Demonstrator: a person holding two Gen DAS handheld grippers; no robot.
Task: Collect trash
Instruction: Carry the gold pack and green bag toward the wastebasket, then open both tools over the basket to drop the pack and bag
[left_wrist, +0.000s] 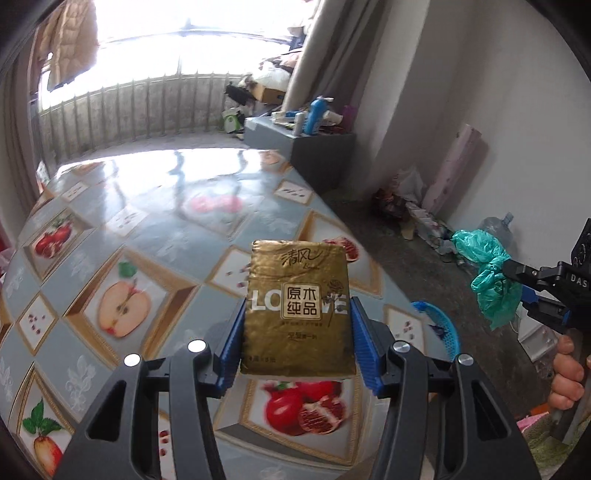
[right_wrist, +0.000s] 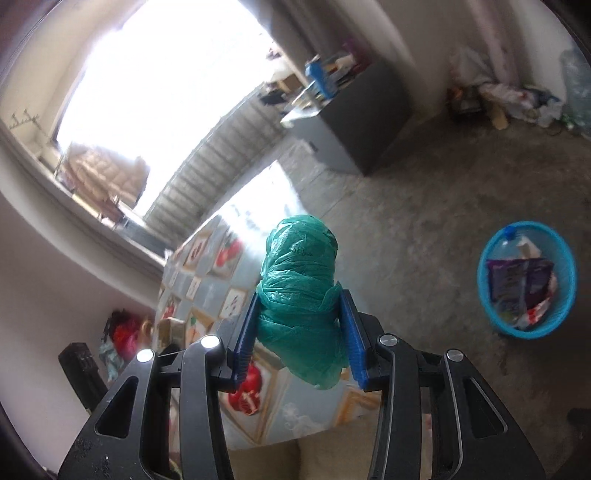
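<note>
My left gripper (left_wrist: 297, 306) is shut on a gold tissue pack (left_wrist: 297, 295) with Chinese print and holds it above the fruit-pattern table (left_wrist: 129, 229). My right gripper (right_wrist: 300, 295) is shut on a crumpled green plastic bag (right_wrist: 301, 288), held in the air past the table's edge. The bag (left_wrist: 487, 277) and right gripper (left_wrist: 517, 284) also show at the right of the left wrist view. A blue mesh trash basket (right_wrist: 484, 273) with wrappers and a bottle inside stands on the concrete floor to the right; its rim (left_wrist: 448, 325) peeks out beyond the table.
A grey cabinet (left_wrist: 321, 155) loaded with bottles stands past the table's far end. Clutter, a rolled mat (left_wrist: 454, 166) and a water jug (left_wrist: 496, 229) line the right wall. A railing (left_wrist: 129, 107) and bright window are at the back.
</note>
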